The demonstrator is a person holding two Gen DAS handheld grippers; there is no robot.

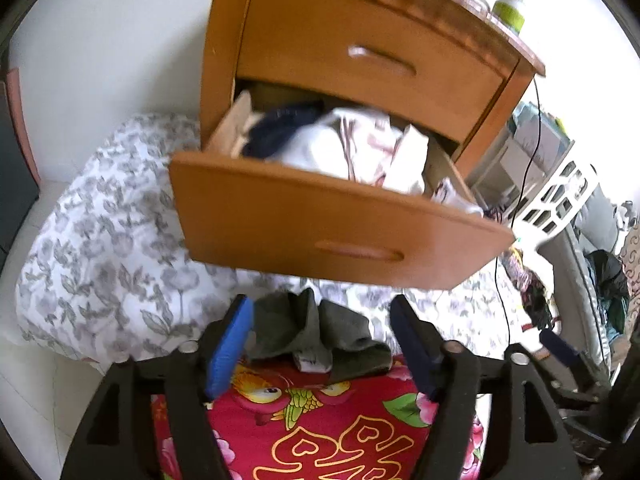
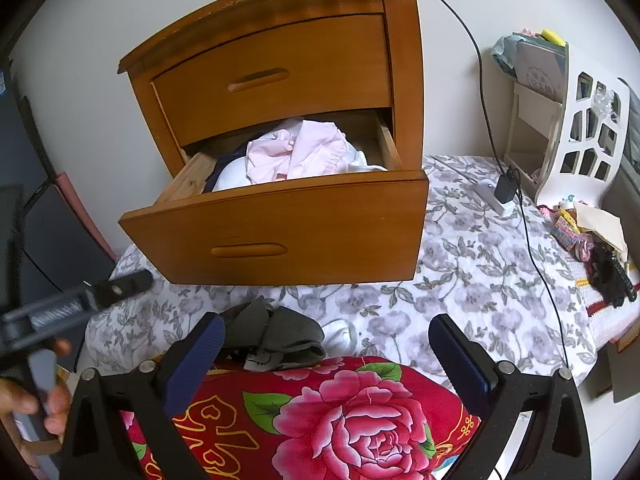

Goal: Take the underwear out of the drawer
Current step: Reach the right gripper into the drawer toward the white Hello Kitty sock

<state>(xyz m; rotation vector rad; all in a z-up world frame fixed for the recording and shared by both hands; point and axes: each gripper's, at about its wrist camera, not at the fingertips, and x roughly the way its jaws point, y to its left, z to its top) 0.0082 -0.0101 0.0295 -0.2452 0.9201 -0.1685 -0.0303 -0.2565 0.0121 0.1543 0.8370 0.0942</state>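
Nightstand: a wooden nightstand stands against the white wall, on the far edge of a bed with a grey flower cover. The upper drawer is closed.
Lower drawer: the lower drawer is pulled out over the bed. Inside lies a heap of clothes, pink and white, with something dark blue at its left side.
Underwear: a grey piece of underwear lies crumpled outside the drawer, in front of it, on the far edge of the red flower blanket, where this blanket meets the grey flower cover.
Left gripper: the left gripper hangs over the underwear with its jaws wide apart. The cloth lies between the blue pads, but they do not press on it.
Right gripper: the right gripper also has its jaws wide apart with nothing between them. The underwear lies just beside its left finger.
Hand: a hand is seen at the left edge of the right wrist view, on the grip of the left tool.
Right side of the bed: a black cable runs down from the nightstand top to a black charger, and a white basket stands near the right edge.
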